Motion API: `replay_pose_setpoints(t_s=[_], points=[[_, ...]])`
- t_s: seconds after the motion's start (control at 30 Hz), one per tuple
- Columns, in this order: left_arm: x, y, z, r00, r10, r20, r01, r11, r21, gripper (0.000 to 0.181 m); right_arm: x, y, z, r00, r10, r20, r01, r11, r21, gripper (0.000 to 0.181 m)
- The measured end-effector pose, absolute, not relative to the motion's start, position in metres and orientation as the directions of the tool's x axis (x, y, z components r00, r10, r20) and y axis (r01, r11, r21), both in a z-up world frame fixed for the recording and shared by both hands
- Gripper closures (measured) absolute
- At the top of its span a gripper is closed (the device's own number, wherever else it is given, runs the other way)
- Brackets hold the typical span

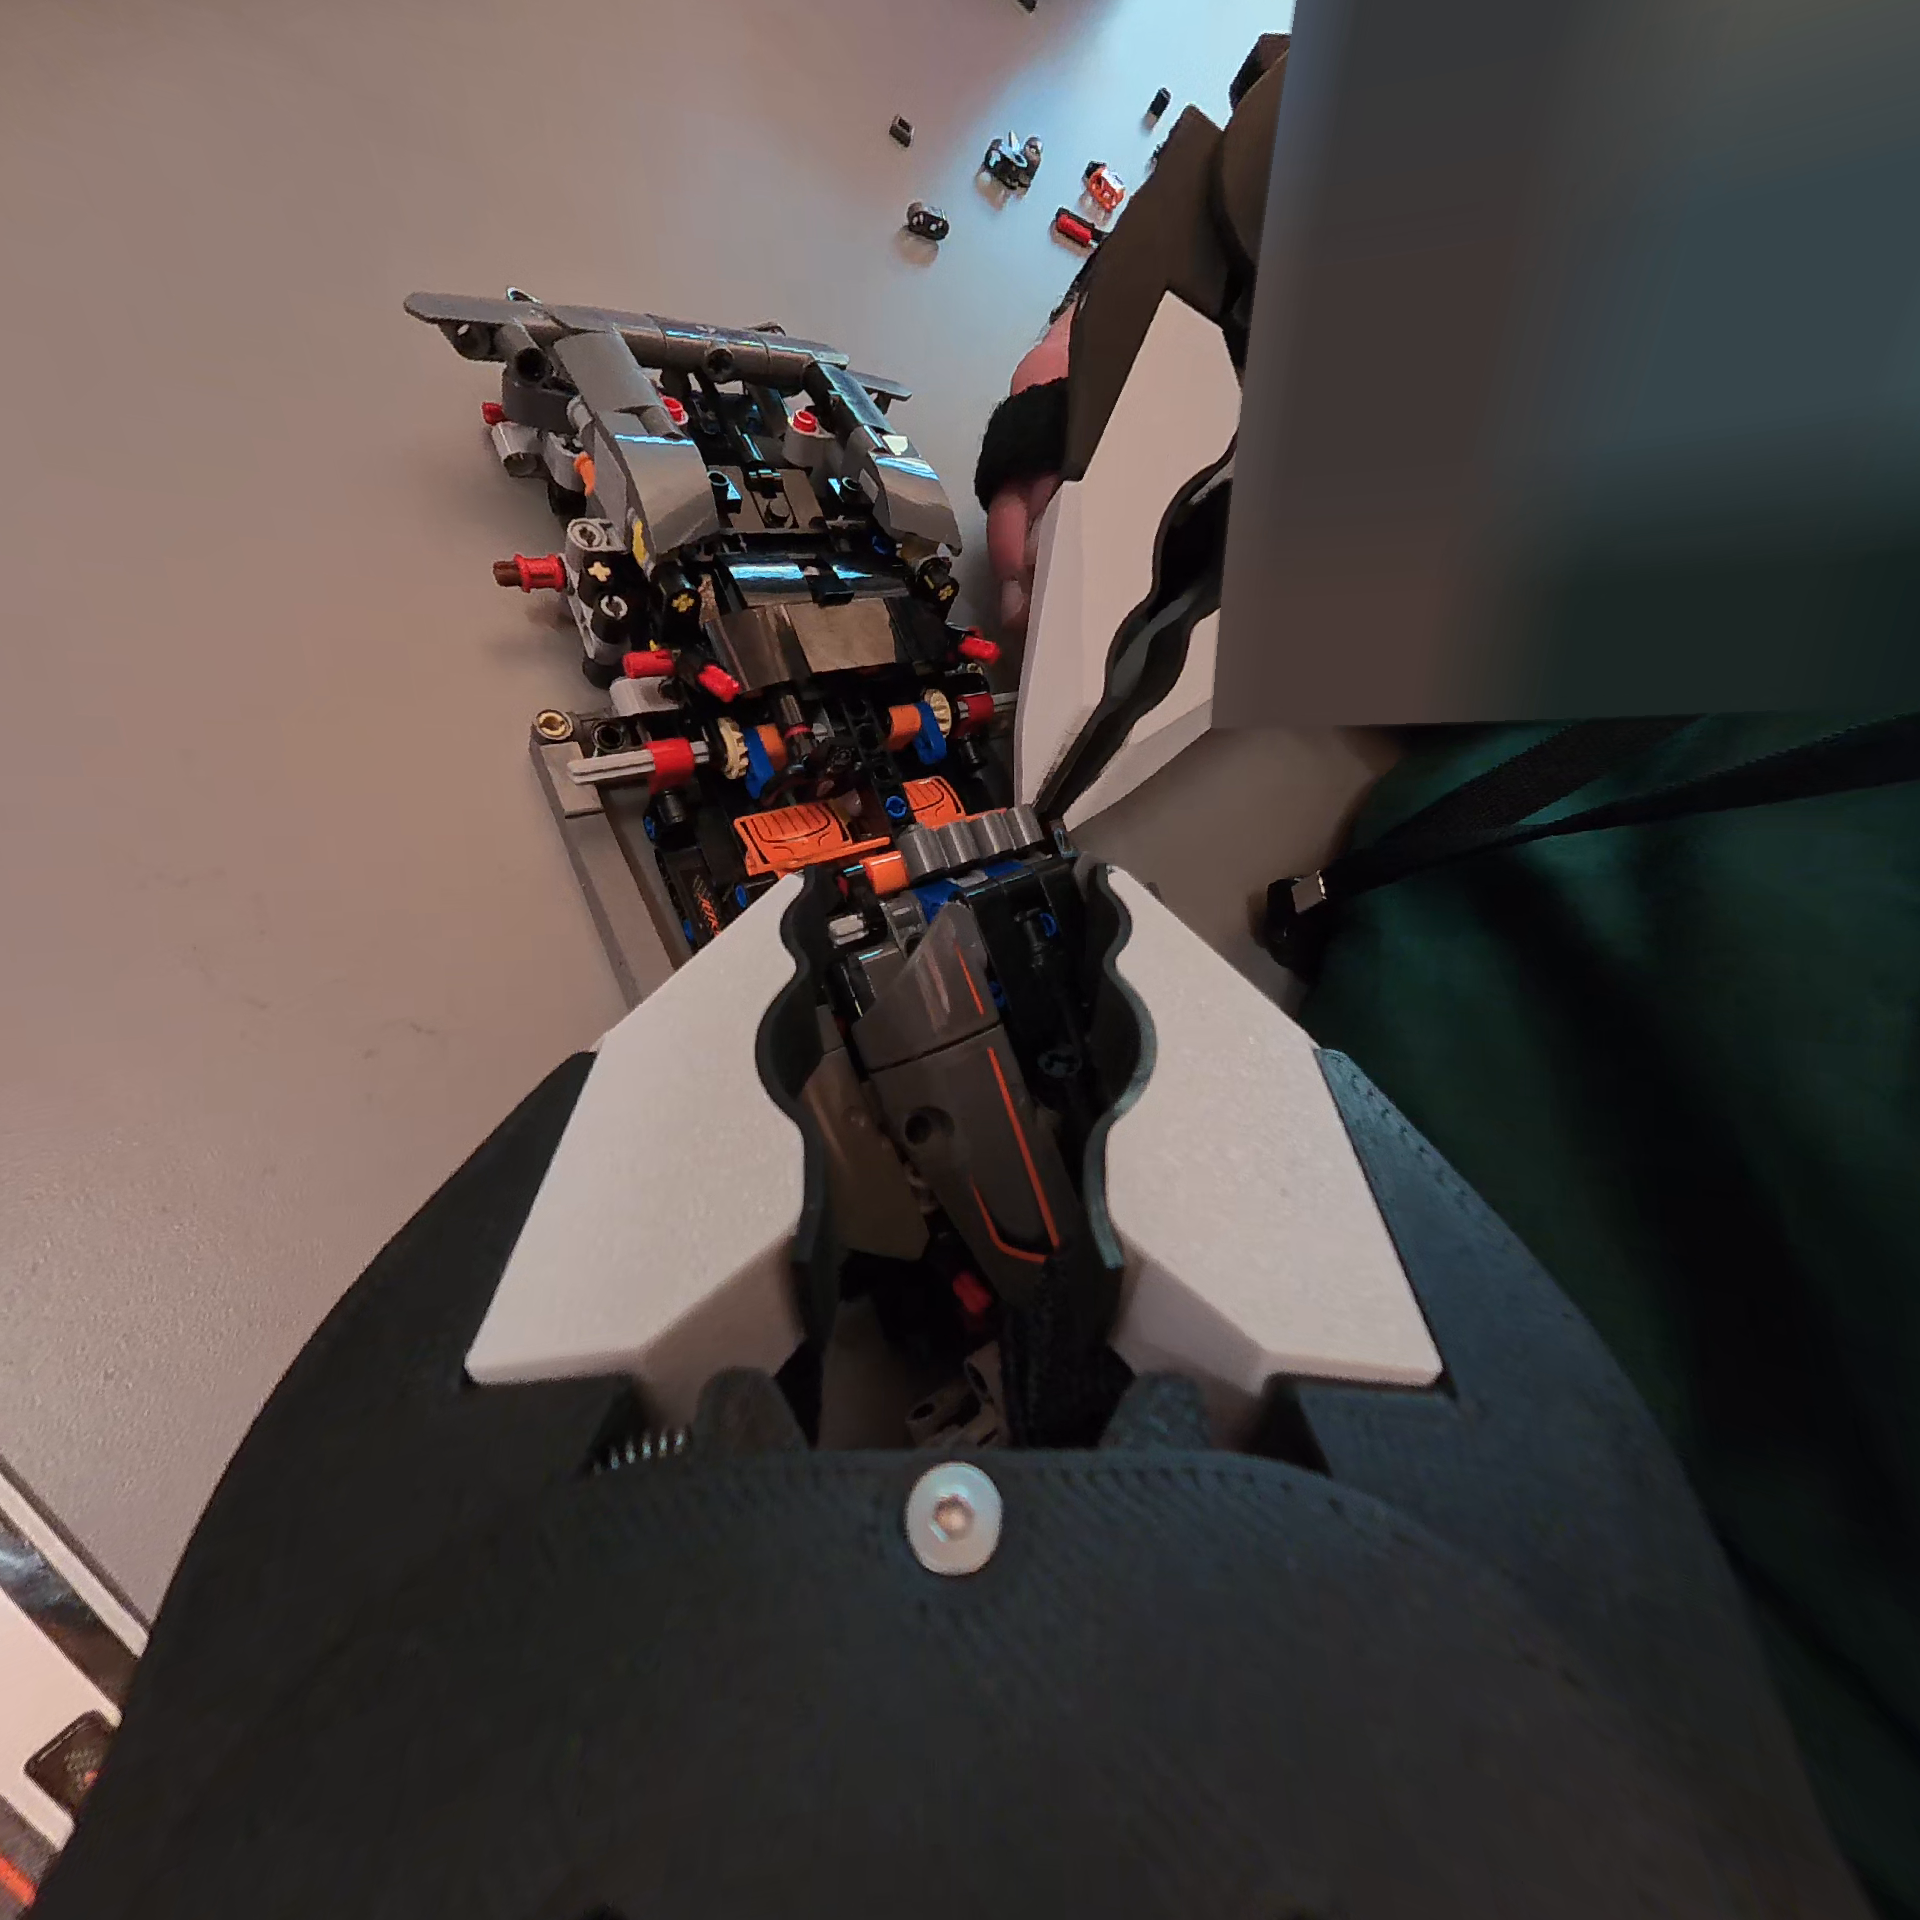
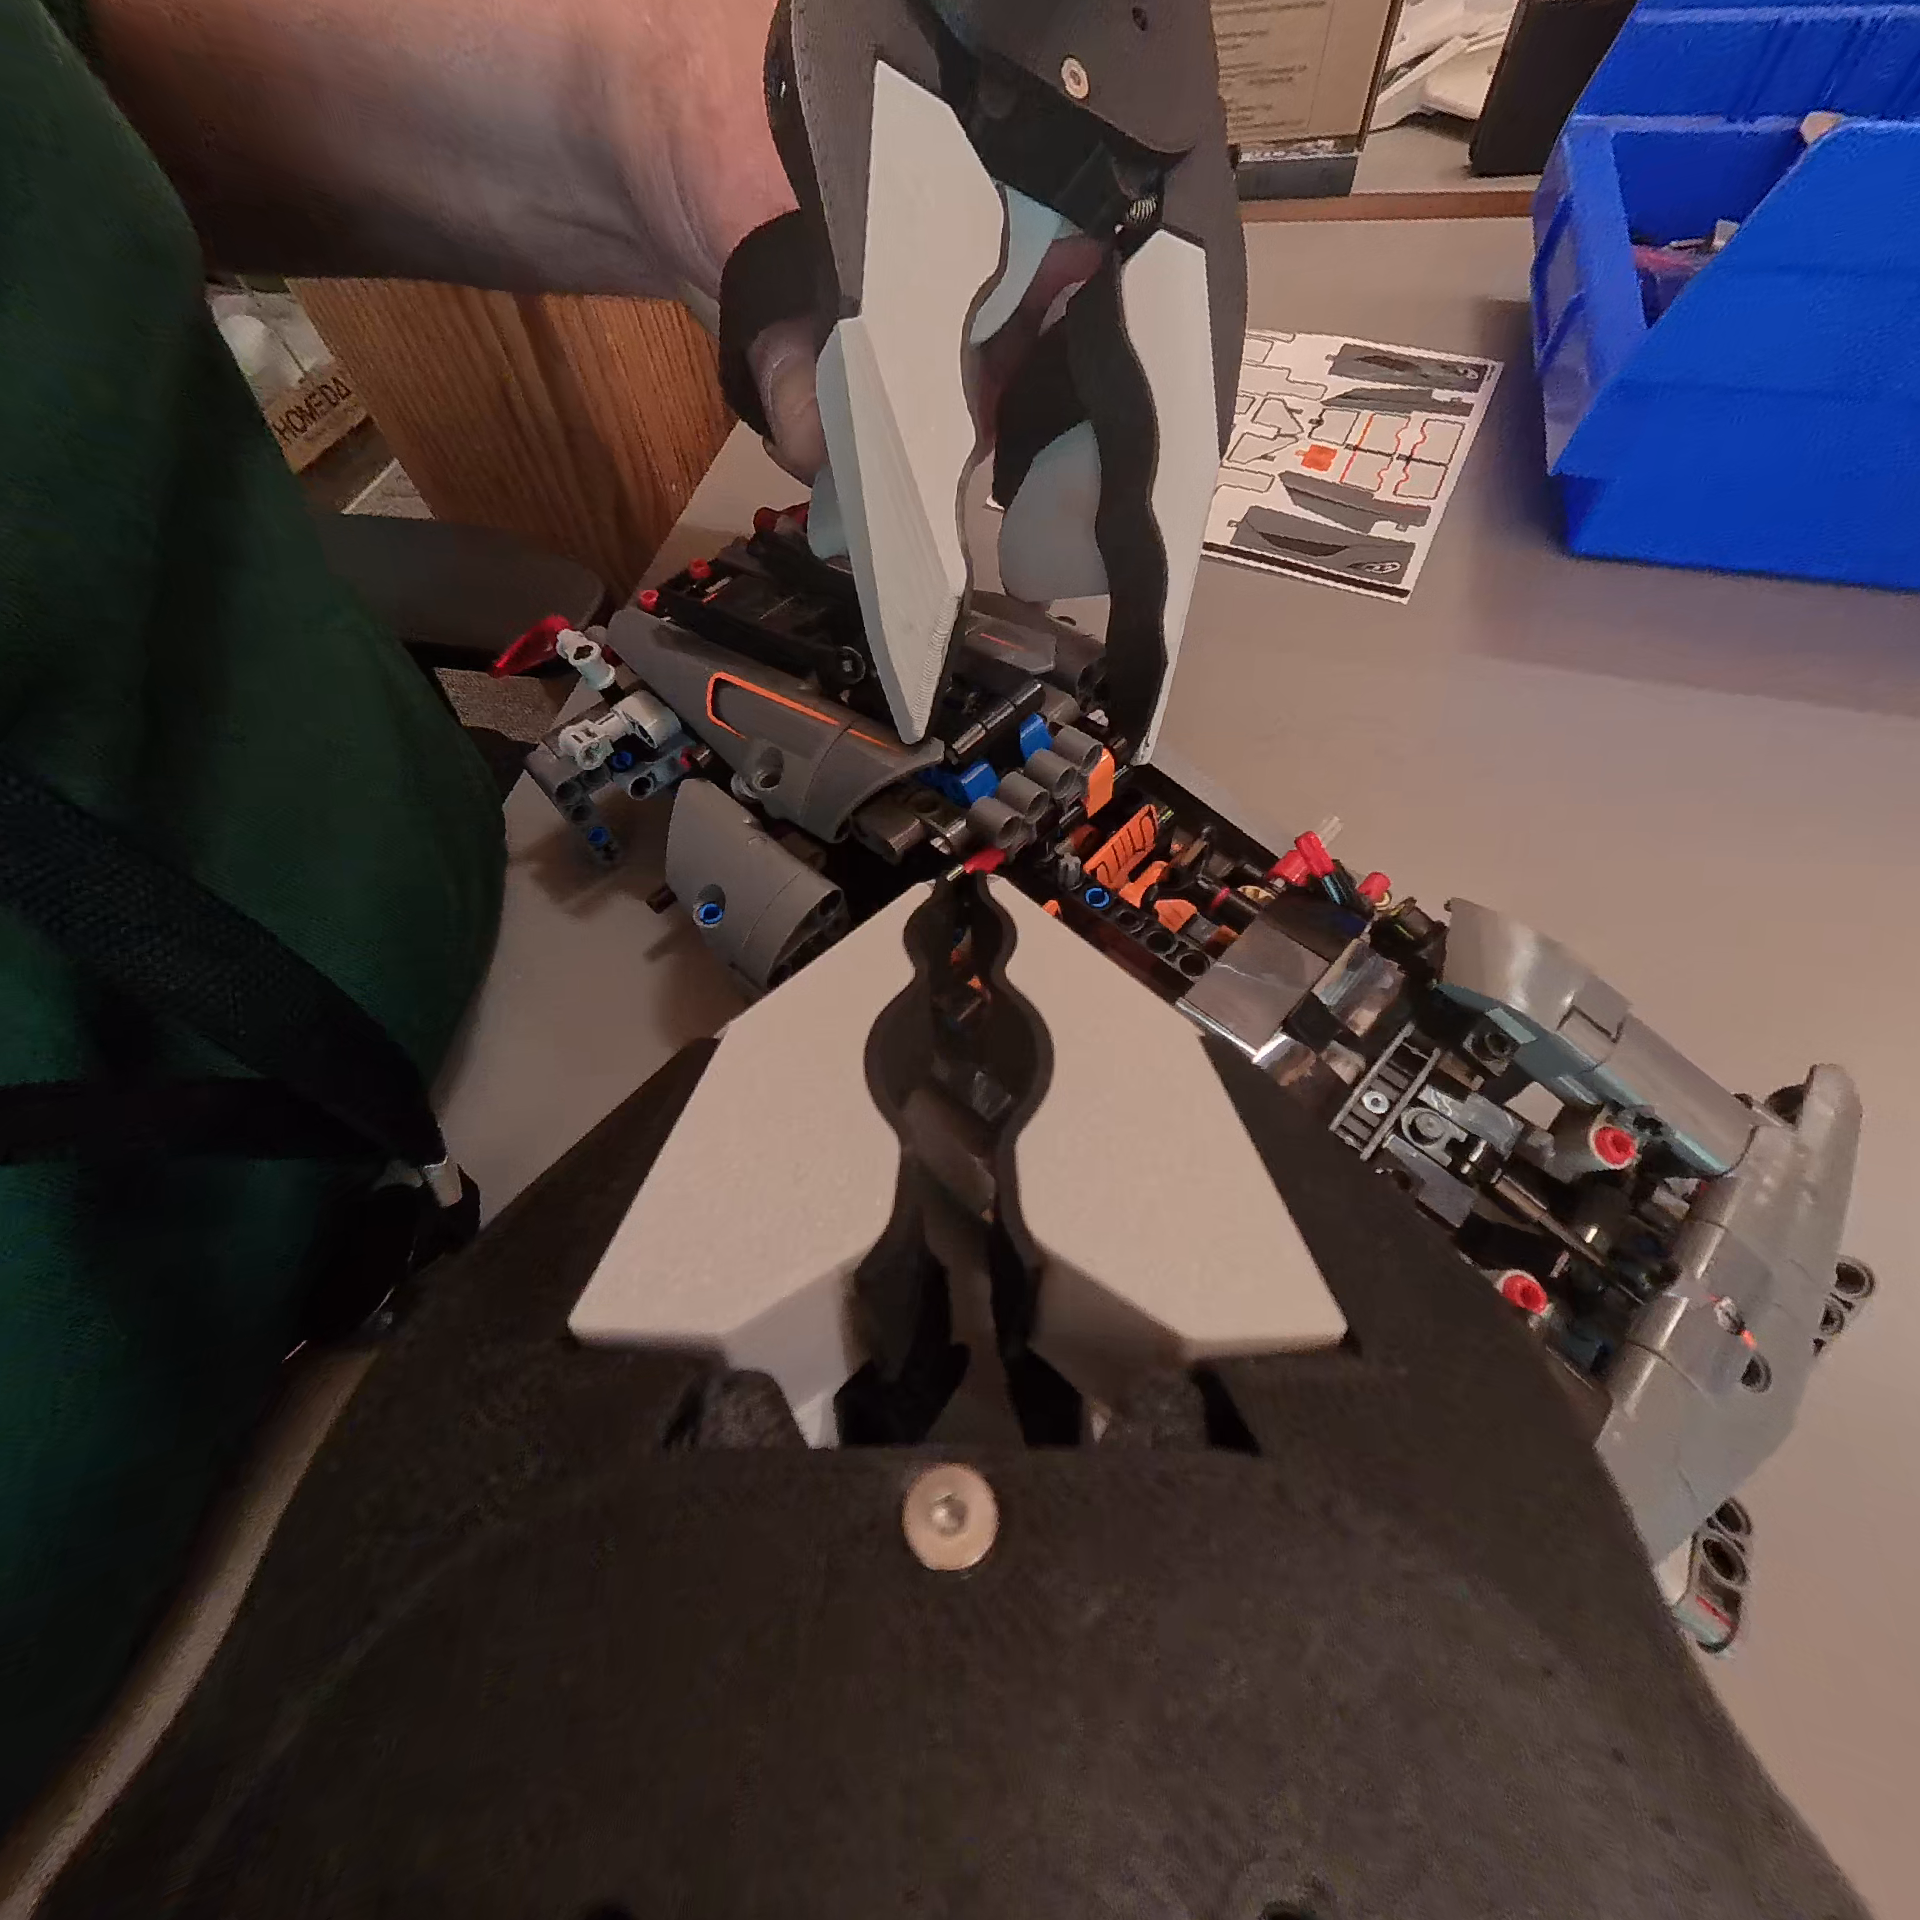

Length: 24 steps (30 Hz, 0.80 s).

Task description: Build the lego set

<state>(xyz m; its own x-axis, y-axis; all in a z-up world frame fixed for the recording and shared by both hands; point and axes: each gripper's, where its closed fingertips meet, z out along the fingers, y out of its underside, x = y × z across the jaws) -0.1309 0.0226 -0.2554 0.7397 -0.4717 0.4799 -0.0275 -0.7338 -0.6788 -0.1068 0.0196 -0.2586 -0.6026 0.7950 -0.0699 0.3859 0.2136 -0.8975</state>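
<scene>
A partly built grey, black and orange lego car (image 1: 748, 561) lies on the grey table (image 1: 260, 623). My left gripper (image 1: 956, 883) is shut on the car's rear section, around a dark grey panel with an orange stripe (image 1: 966, 1101). In the right wrist view the left gripper (image 2: 1029, 738) comes down from above onto the car (image 2: 1455, 1039). My right gripper (image 2: 964, 883) is shut on a small red pin (image 2: 979, 862), with its tips at the car's side next to a row of grey round pieces (image 2: 1029, 805). The right gripper also shows in the left wrist view (image 1: 1049, 810).
A sticker sheet (image 2: 1351, 457) lies behind the car, and blue bins (image 2: 1745, 343) stand at the back right. Several loose small pieces (image 1: 1008, 166) lie beyond the car's front. A person's green garment (image 2: 208, 727) with a black strap is close on the left. The grippers are tip to tip, or close to it.
</scene>
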Motion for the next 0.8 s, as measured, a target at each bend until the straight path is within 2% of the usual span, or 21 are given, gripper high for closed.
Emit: replay_pose_setpoints(t_s=[0.5, 0.8], points=[[-0.134, 0.025, -0.254, 0.719, -0.484, 0.498, -0.015, -0.727, -0.686, 0.138, -0.108, 0.020, -0.259, -0.617, 0.787, 0.015, 0.326, 0.273, -0.905, 0.180], [-0.132, 0.027, -0.255, 0.701, -0.501, 0.507, -0.011, -0.719, -0.695, 0.134, -0.102, 0.019, -0.271, -0.631, 0.775, 0.036, 0.365, 0.338, -0.867, 0.181]])
